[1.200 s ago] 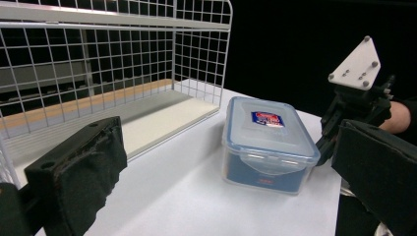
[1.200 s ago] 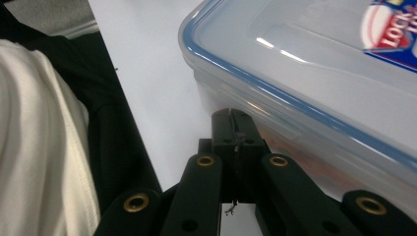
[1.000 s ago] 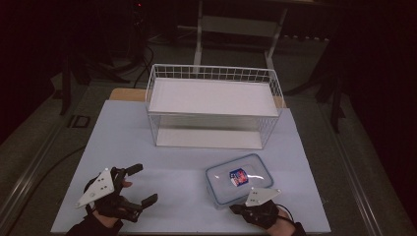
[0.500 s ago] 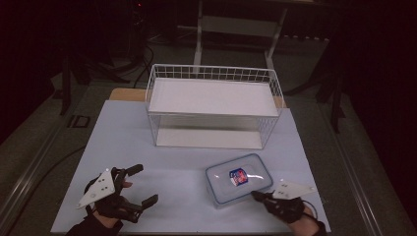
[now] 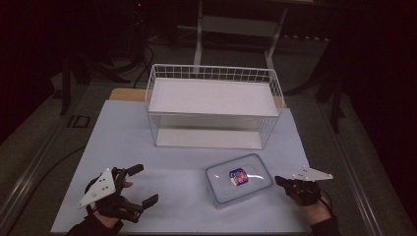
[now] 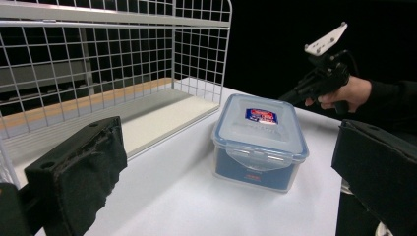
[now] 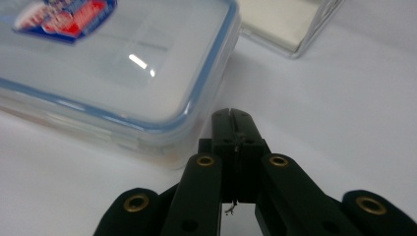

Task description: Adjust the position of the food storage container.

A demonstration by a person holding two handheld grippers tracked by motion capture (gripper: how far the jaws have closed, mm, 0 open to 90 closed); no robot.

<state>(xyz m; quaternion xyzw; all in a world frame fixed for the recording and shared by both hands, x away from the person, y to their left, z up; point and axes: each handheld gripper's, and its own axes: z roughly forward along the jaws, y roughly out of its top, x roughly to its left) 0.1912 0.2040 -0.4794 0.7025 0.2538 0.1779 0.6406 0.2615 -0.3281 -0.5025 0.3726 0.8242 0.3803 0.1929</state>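
Darkness is surrounding the pale counter [image 5: 147,147], so the lit white surface is carrying everything we are working with. At its far side we are keeping the white wire basket [image 5: 212,110] upright with its long open side facing us, presumably so that something can be slid straight in from the front. Between the basket and ourselves, the clear plastic container [image 5: 239,179] is lying flat on the counter, its blue-rimmed lid clipped on and its red and blue label facing up; it is resting well short of the basket, turned slightly askew.

We are holding the right tool [image 5: 281,181] just beside the container's right-hand end, with its jaws pressed fully together and nothing between them. In the right gripper view the closed tip [image 7: 231,114] is sitting low at the container's rounded corner [image 7: 216,93], which suggests we are lining up to nudge the box rather than lift it. Whether the tip is actually touching the wall is hard to say, since that close view is blurred.

We are resting the left tool [image 5: 140,186] low at the near left of the counter, jaws spread wide and empty, aimed across at the container [image 6: 259,140] and well apart from it, probably waiting to steady or receive it.
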